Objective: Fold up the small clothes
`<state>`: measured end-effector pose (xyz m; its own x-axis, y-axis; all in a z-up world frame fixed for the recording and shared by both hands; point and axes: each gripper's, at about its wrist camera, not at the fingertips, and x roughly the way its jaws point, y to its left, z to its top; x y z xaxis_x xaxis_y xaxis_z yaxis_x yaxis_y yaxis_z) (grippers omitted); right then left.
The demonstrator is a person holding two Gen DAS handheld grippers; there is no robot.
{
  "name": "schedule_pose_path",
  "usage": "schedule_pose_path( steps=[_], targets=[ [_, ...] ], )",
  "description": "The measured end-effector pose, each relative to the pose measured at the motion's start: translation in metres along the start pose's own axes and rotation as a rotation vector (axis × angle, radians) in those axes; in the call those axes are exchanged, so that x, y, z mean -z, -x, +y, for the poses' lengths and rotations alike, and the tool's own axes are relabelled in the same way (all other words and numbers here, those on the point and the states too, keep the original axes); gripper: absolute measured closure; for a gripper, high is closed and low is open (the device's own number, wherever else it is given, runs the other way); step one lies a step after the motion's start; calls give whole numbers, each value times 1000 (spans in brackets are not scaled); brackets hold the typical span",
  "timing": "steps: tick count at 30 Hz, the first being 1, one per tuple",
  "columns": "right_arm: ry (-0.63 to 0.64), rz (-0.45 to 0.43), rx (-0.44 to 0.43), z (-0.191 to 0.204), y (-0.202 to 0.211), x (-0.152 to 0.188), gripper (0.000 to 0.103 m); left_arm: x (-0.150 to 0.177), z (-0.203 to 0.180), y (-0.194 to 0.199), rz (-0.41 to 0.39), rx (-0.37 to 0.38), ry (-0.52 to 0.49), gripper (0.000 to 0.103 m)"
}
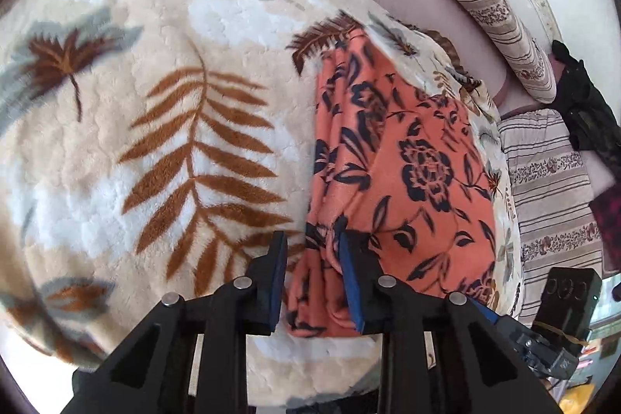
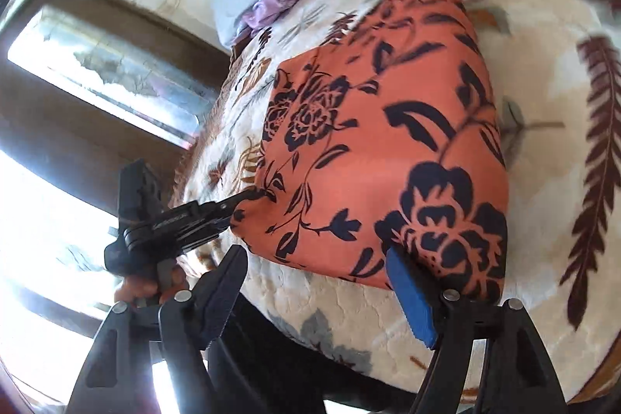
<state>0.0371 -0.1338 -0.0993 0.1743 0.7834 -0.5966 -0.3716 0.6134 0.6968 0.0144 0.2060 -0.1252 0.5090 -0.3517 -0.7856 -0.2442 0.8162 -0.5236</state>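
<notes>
Thin smooth matt cloth, orange garment [image 1: 407, 158] with dark floral print. Thick fluffy plush, cream leaf-print blanket [image 1: 155, 103]. Matt black plastic on left gripper [image 1: 314, 251] and right gripper [image 2: 314, 282], dull metal rivets, ribbed blue pads [image 2: 411, 297]. Woven striped fabric, bolster [image 1: 481, 2] far right.

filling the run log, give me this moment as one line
garment: orange floral cloth folded on leaf-print blanket | left gripper: around cloth edge | right gripper: open, at near edge

— Left wrist view? Looking steeply down along the fingers, close over the blanket [image 1: 155, 127].
— Right wrist? Lower, more slanted, facing a window [image 2: 108, 72].
— Shared? The orange floral cloth [image 1: 407, 161], seen from opposite edges.
</notes>
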Motion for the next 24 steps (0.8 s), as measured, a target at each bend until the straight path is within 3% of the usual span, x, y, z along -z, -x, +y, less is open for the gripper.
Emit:
schedule_pose_path(
  steps=[2,3,5,6,7,8,11,16,20,22,24],
  targets=[
    [-20,-10,-24,-3,3,0,26,5,-19,15,-33,39,-33,74],
    [-19,-11,-30,-3,4,0,26,7,-22,20,-50,59,-37,64],
    [-17,-20,-39,-1,8,-1,26,14,-25,19,-71,38,-57,55],
    [-15,-26,-43,1,7,0,26,18,-22,7,-28,-22,-69,67],
    [-14,-39,-49,2,11,-1,26,20,-17,-6,19,-61,-50,86],
    [-14,-49,-52,2,8,-1,26,25,-8,-16,47,-50,-9,89],
    [-26,-92,-60,1,26,-2,26,34,-9,-1,-10,-49,-12,92],
    [-103,-149,-38,-25,50,-10,26,36,-2,-6,9,-41,14,89],
    [-170,-184,-56,-42,64,-16,24,35,-31,24,-64,-109,-95,90],
    [-206,-172,-58,-53,60,-22,23,28,-52,40,-132,-113,-140,83],
    [-266,-154,-71,-68,52,-28,22,20,-69,48,-183,-105,-185,64]
  ],
)
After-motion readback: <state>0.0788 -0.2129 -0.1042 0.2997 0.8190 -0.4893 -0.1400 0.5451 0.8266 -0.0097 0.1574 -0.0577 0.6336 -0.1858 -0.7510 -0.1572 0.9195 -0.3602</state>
